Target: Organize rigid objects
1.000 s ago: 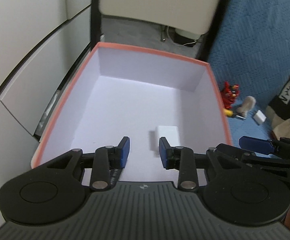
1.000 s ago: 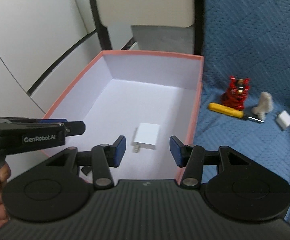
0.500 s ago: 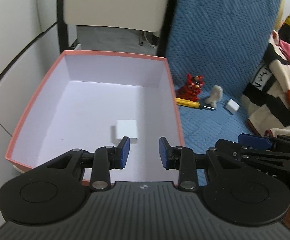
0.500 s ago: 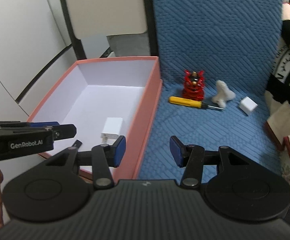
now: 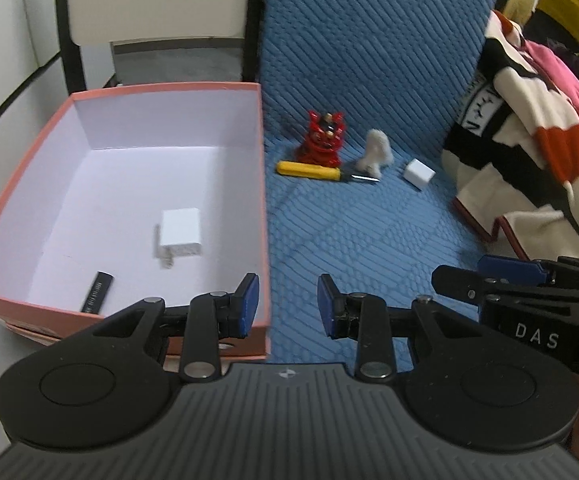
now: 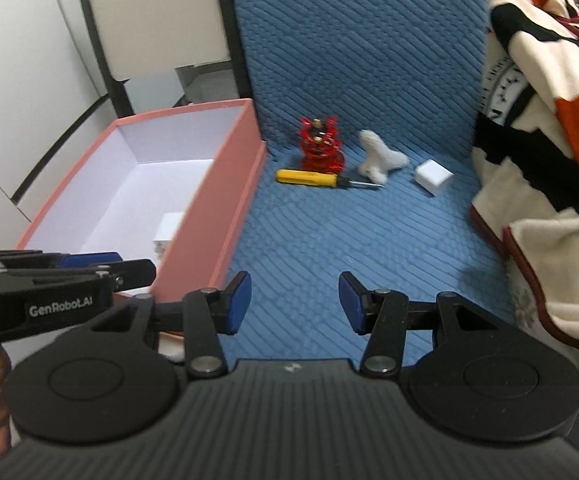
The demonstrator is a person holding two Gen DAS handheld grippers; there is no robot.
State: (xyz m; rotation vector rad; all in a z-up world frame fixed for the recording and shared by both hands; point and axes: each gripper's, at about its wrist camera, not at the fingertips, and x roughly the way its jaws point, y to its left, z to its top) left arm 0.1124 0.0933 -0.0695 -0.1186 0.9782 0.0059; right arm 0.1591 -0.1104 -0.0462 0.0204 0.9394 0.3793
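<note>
Both the left gripper [image 5: 285, 304] and right gripper [image 6: 294, 302] stand partly open and empty, having swung from above the pink cardboard box [image 5: 263, 184], where a white charger block [image 5: 180, 232] lies, toward the yellow-handled screwdriver [image 6: 307, 177] and red figurine [image 6: 321, 148] waiting on blue quilted fabric [image 6: 329, 248].

Both grippers [image 5: 287, 304] [image 6: 294, 302] side by side, empty, fingers parted.
</note>
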